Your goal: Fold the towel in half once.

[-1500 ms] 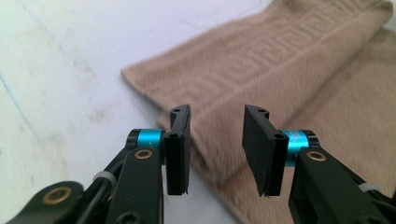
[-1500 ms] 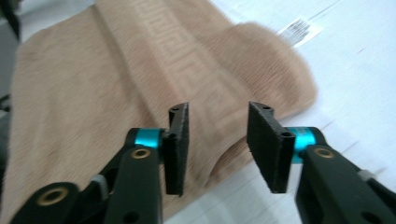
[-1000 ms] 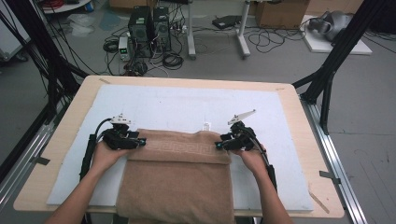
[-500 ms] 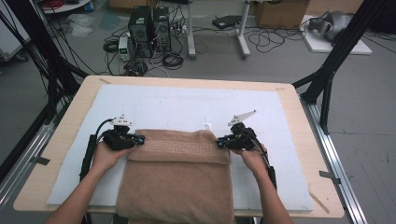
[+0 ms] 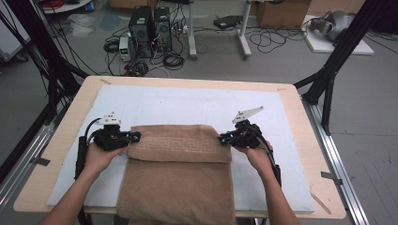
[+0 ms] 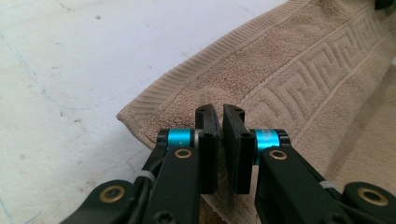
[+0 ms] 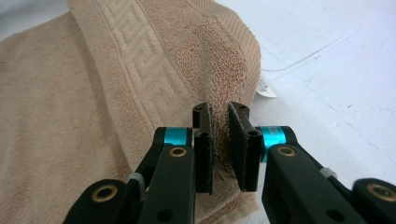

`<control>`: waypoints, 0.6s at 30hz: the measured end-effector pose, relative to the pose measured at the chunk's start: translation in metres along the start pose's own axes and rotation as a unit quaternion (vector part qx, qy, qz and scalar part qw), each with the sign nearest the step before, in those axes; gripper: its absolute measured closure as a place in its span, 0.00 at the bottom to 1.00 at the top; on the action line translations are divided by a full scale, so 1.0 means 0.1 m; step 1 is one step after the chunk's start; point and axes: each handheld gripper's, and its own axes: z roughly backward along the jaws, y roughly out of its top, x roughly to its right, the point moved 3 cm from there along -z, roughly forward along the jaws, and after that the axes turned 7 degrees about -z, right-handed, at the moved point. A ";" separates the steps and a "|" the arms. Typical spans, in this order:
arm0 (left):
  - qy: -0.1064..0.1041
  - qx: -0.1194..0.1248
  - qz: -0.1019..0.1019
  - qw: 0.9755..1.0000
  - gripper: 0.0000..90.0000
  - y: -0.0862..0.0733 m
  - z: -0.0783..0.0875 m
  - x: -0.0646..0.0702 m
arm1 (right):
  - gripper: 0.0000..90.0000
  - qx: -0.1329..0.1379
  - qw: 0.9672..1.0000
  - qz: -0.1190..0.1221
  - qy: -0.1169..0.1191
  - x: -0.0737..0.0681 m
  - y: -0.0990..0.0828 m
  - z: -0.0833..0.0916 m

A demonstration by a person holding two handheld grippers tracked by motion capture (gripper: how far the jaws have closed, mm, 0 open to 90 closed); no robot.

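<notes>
On the white-matted tabletop (image 5: pixel 187 101): one tan terry towel with a Greek-key border (image 5: pixel 178 173), near end hanging over the tabletop's front edge. Left gripper (image 5: pixel 132 137), fingers clamped on the towel's left far corner; right gripper (image 5: pixel 223 139), fingers clamped on the right far corner. Change since a second ago: both sets of fingers have just closed on cloth, and the far edge now rides slightly raised. Judgement: fold underway, corners secured for carrying towards the person
</notes>
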 end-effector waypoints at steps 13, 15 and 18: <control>-0.004 0.027 -0.044 0.999 0.93 -0.03 0.34 0.34 | 0.90 0.020 0.999 0.039 0.011 -0.32 -0.11 0.28; -0.009 0.030 -0.050 0.998 0.93 -0.10 0.41 0.43 | 0.90 0.026 0.998 0.048 0.017 -0.40 -0.15 0.33; -0.013 0.028 -0.054 0.998 0.93 -0.24 0.47 0.53 | 0.90 0.026 0.997 0.061 0.028 -0.53 -0.27 0.38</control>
